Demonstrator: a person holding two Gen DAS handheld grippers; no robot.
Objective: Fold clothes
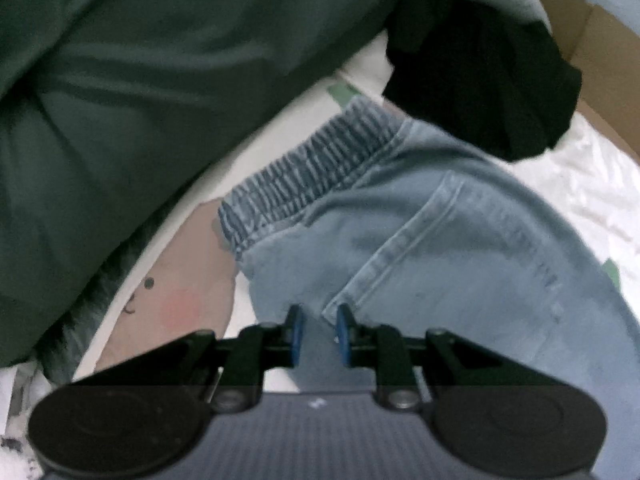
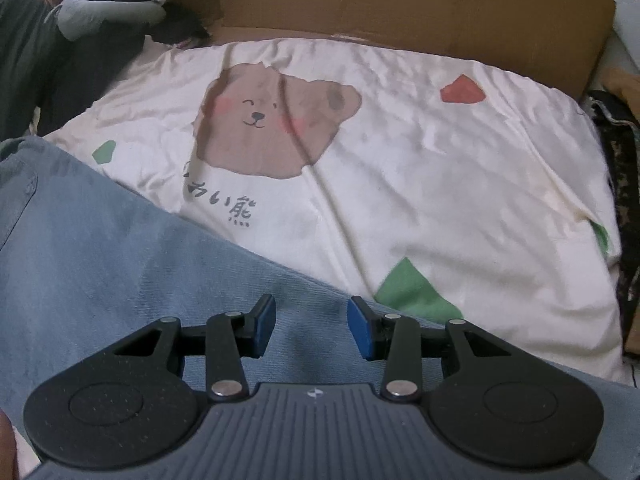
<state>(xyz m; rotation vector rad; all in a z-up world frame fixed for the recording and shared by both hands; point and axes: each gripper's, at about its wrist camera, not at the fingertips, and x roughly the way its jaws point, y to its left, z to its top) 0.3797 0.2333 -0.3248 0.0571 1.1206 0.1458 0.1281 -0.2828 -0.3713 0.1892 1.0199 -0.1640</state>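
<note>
One pair of light-blue jeans lies slantwise across the cream bear-print sheet, waistband toward the dark-green garment; left gripper narrowly parted, right gripper agape above denim; cardboard behind

Jeans lie on bedsheet; cardboard behind sheet, jacket left of jeans' waistband.

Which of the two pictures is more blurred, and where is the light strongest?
Left wrist view: soft and smeared, the jeans and green cloth lack sharp edges; dim overall. Right wrist view: sharper, the bear print reads clearly; the sheet is brightest, edges curve.
</note>
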